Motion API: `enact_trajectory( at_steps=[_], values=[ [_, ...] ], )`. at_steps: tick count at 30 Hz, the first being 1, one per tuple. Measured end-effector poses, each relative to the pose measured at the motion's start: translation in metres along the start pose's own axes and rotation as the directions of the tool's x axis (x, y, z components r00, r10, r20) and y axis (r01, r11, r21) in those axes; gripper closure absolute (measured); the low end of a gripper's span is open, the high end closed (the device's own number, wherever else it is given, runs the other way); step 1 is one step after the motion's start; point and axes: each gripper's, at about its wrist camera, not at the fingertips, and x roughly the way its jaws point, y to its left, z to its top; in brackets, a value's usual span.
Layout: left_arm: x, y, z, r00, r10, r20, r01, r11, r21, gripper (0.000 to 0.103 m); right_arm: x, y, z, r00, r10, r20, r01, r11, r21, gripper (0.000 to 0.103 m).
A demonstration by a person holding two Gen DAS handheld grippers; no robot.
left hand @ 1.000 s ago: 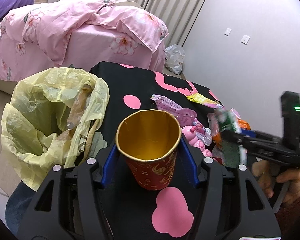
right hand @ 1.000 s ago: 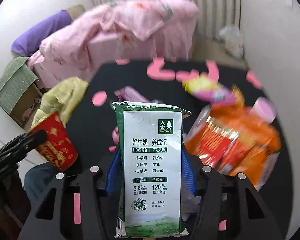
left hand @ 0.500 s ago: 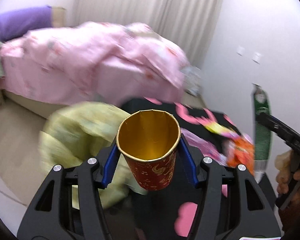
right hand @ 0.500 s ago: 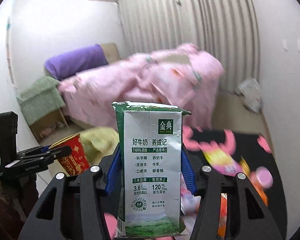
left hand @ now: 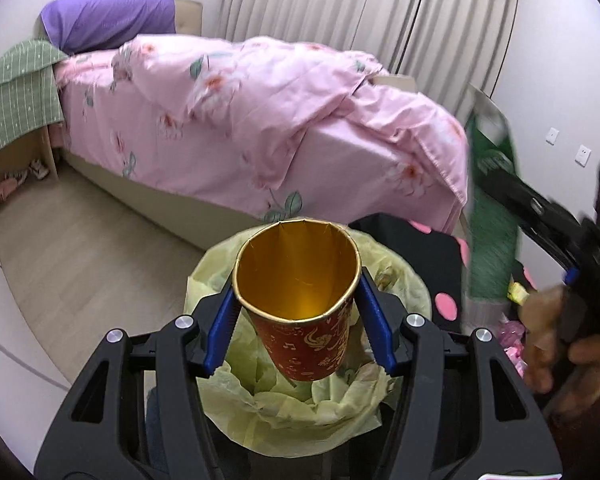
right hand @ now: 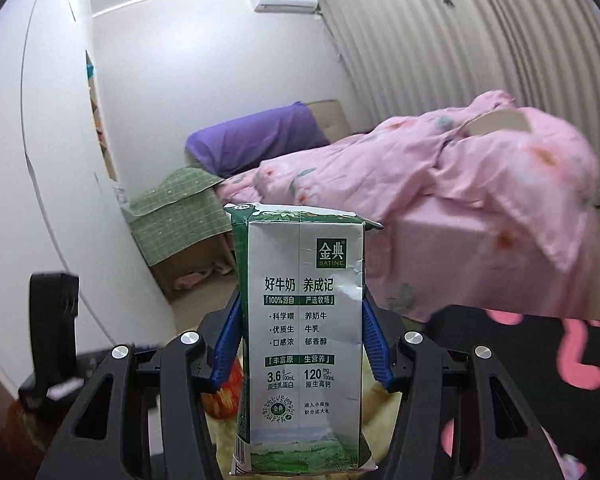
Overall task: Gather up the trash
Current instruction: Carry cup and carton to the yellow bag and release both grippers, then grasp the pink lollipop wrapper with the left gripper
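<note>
The left gripper [left hand: 296,312] is clamped part-way closed on a red paper cup [left hand: 300,320], blue pads pressing its upper wall just under the gold rim; the rim is visibly pushed out of round. The cup hangs upright, directly below and ahead of it the open mouth of the yellow trash bag [left hand: 308,408]. The right gripper [right hand: 302,344] grips a green-and-white milk carton [right hand: 304,340] by its two narrow sides, carton upright; bag plastic shows just beneath it. Risks, as judged: both loads converge on one bag mouth, so the two grippers could knock together, as the right gripper [left hand: 540,216] already stands close on the left one's right side. The bag rim is slack and folded inward on the near side; a cup released off-centre could catch the fold and roll out. Extra squeeze would crush the cup further. Open room: bare floor [left hand: 80,248] lies to the left of the bag; the bed [left hand: 260,120] stands well beyond, and the black spotted table [left hand: 428,248] abuts the bag's right side, limiting approach there.
</note>
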Motion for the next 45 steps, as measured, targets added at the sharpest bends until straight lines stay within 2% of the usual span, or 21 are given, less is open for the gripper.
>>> enact_trajectory(
  at_steps=[7, 10, 11, 12, 14, 17, 18, 22, 26, 29, 34, 37, 39, 43, 45],
  values=[
    [0.033, 0.009, -0.014, 0.998, 0.004, -0.057, -0.005, 1.0, -0.012, 0.05, 0.062, -0.015, -0.019, 0.998, 0.005, -0.058, -0.001, 0.997, 0.074, 0.052],
    [0.043, 0.017, -0.02, 0.997, -0.009, -0.079, 0.006, 0.999, -0.041, 0.047, 0.077, -0.023, -0.031, 0.991, 0.017, -0.129, -0.004, 0.995, 0.1, 0.051],
    [0.045, 0.02, -0.021, 0.996, -0.024, -0.083, 0.019, 0.998, -0.056, 0.043, 0.077, -0.023, -0.036, 0.989, 0.021, -0.149, -0.005, 0.994, 0.109, 0.05],
    [0.046, 0.024, -0.023, 0.994, -0.061, -0.089, 0.054, 0.995, -0.079, 0.033, 0.077, -0.025, -0.04, 0.985, 0.024, -0.169, -0.003, 0.993, 0.12, 0.046],
    [0.045, 0.03, -0.025, 0.991, -0.095, -0.093, 0.085, 0.99, -0.112, 0.02, 0.073, -0.028, -0.045, 0.983, 0.018, -0.183, 0.005, 0.992, 0.128, 0.046],
    [0.037, 0.037, -0.026, 0.996, -0.067, -0.066, 0.057, 0.988, -0.146, 0.014, 0.061, -0.032, -0.049, 0.981, 0.0, -0.192, 0.027, 0.99, 0.141, 0.046],
    [0.033, 0.04, -0.025, 0.997, -0.054, -0.053, 0.045, 0.986, -0.159, 0.011, 0.053, -0.034, -0.05, 0.981, -0.013, -0.194, 0.042, 0.989, 0.145, 0.046],
    [0.017, 0.044, -0.023, 1.0, -0.021, -0.005, 0.019, 0.982, -0.187, 0.01, 0.024, -0.043, -0.049, 0.981, -0.066, -0.184, 0.093, 0.986, 0.139, 0.046],
    [0.008, 0.029, -0.023, 1.0, -0.026, 0.015, 0.028, 0.987, -0.156, 0.01, -0.014, -0.052, -0.05, 0.974, -0.136, -0.181, 0.157, 0.982, 0.108, 0.046],
    [0.005, 0.008, -0.025, 0.999, -0.046, 0.016, 0.047, 0.992, -0.114, 0.01, -0.052, -0.058, -0.053, 0.968, -0.183, -0.173, 0.199, 0.977, 0.077, 0.046],
    [0.005, -0.04, -0.029, 0.991, -0.133, -0.001, 0.133, 0.99, -0.038, 0.01, -0.125, -0.069, -0.061, 0.938, -0.314, -0.148, 0.318, 0.948, 0.001, 0.046],
    [0.009, -0.074, -0.032, 0.977, -0.211, -0.035, 0.212, 0.977, 0.016, 0.01, -0.163, -0.078, -0.066, 0.9, -0.41, -0.148, 0.405, 0.912, -0.064, 0.046],
    [0.017, -0.099, -0.036, 0.959, -0.269, -0.086, 0.273, 0.961, 0.045, 0.009, -0.184, -0.086, -0.07, 0.881, -0.447, -0.154, 0.441, 0.895, -0.069, 0.046],
    [0.031, -0.151, -0.046, 0.935, -0.313, -0.17, 0.335, 0.934, 0.123, 0.01, -0.227, -0.105, -0.079, 0.87, -0.462, -0.172, 0.464, 0.885, -0.031, 0.046],
    [0.037, -0.169, -0.052, 0.919, -0.335, -0.206, 0.365, 0.922, 0.129, 0.01, -0.243, -0.111, -0.084, 0.852, -0.488, -0.19, 0.491, 0.87, -0.03, 0.046]
  ],
)
